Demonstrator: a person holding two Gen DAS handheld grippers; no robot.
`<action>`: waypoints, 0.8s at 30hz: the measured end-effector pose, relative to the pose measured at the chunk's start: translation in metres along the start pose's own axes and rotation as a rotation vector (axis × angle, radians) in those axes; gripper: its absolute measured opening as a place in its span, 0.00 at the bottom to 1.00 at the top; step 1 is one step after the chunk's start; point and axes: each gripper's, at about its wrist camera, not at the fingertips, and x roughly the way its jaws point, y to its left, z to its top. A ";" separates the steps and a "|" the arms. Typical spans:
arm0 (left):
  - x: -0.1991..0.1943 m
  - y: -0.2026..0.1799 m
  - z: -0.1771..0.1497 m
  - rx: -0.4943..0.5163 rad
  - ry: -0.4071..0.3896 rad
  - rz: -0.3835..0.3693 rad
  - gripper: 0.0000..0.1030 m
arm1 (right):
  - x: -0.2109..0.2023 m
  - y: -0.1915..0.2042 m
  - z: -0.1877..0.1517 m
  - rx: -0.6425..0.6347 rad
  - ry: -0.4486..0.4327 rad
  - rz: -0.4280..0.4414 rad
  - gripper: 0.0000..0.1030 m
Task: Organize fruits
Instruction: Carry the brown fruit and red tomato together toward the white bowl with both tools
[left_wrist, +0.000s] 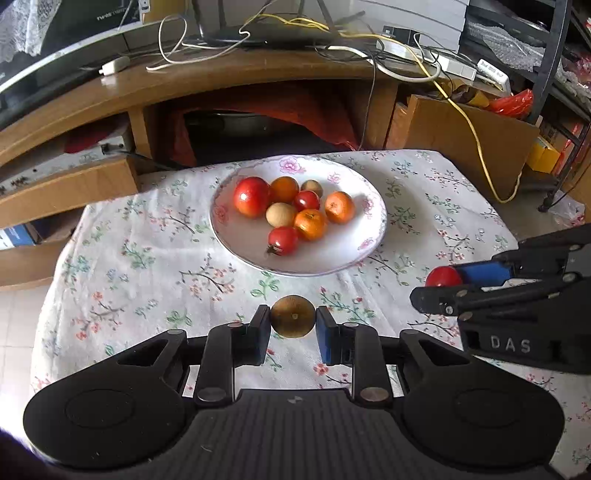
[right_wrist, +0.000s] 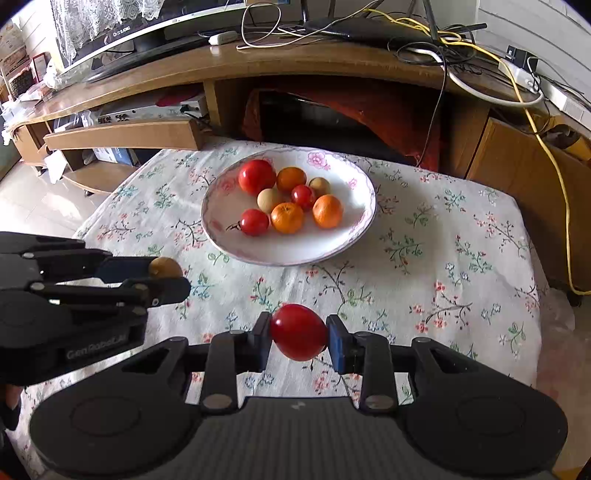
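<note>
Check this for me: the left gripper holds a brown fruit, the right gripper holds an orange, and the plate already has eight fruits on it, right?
One detail is off. The right gripper holds a red tomato, not an orange, as the right wrist view shows. The left gripper does hold a brown fruit, and the plate does carry eight fruits.

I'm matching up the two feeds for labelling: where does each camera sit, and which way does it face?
Left wrist: sits on the left gripper, looks forward over the table at the plate; its fingers hold a brown fruit, and the right gripper enters from the right.
Right wrist: sits on the right gripper, facing the same plate; its fingers hold a red tomato, and the left gripper enters from the left.
Shared: plate of fruit, flowered tablecloth, wooden desk.
</note>
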 end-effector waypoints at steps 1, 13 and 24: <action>0.000 0.000 0.002 0.002 -0.002 0.001 0.33 | 0.000 0.000 0.002 -0.001 -0.003 0.000 0.45; 0.002 0.004 0.024 -0.009 -0.036 0.010 0.33 | 0.003 -0.004 0.023 0.010 -0.034 -0.004 0.45; 0.006 0.004 0.043 -0.020 -0.054 0.011 0.33 | 0.003 -0.008 0.040 0.015 -0.070 -0.003 0.45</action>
